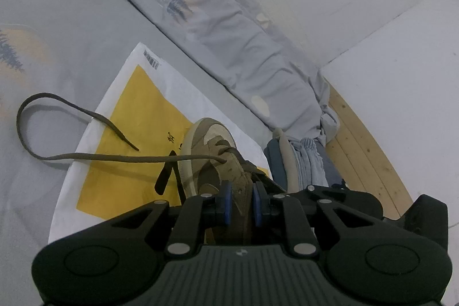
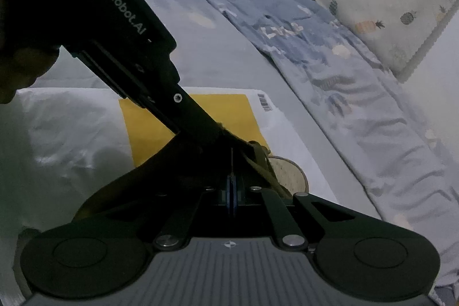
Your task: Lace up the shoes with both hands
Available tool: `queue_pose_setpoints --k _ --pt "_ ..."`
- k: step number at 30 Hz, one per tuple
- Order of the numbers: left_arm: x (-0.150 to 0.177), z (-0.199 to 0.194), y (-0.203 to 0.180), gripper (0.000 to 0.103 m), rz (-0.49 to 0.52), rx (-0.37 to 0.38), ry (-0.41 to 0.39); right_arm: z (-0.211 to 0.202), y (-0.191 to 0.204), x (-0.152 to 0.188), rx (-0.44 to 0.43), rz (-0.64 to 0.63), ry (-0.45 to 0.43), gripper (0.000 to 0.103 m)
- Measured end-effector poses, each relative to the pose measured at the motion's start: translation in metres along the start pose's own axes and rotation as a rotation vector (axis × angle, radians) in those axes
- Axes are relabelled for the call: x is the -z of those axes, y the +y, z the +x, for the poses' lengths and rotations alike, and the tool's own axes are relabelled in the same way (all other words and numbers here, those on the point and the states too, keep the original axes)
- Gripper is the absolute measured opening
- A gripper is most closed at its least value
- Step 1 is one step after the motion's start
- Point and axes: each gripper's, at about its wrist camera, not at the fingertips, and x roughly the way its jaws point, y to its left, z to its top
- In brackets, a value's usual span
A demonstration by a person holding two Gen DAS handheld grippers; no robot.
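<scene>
Your olive-tan suede sneaker [image 1: 212, 162] lies on the yellow-and-white plastic bag [image 1: 120, 134] on the bed. Only its lowest eyelets carry the brown flat lace [image 1: 94, 157]; the upper rows remain to be threaded. Your left gripper [image 1: 242, 205] clamps the sneaker's side panel. Your right gripper [image 2: 231, 191] is fully closed; whether it pinches lace is lost in shadow.

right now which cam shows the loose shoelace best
The left wrist view. The brown shoelace runs from the shoe out over the yellow and white bag, loops on the bedsheet and ends back on the bag, all unobstructed. In the right wrist view the other device blocks it; only the shoe's toe and nearby straps show.
</scene>
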Motion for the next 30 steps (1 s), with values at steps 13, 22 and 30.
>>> queue_pose_setpoints --k 13,22,30 --pt "0.001 -0.002 -0.005 0.014 0.035 -0.019 0.002 0.003 -0.002 -0.001 -0.017 -0.008 0.007 0.0" --pt "0.001 -0.002 -0.008 0.013 0.065 -0.033 0.005 0.007 0.0 -0.005 -0.019 -0.034 0.02 0.0" --pt "0.001 -0.002 -0.013 0.013 0.103 -0.043 0.013 0.012 0.003 -0.008 -0.015 -0.095 0.033 0.0"
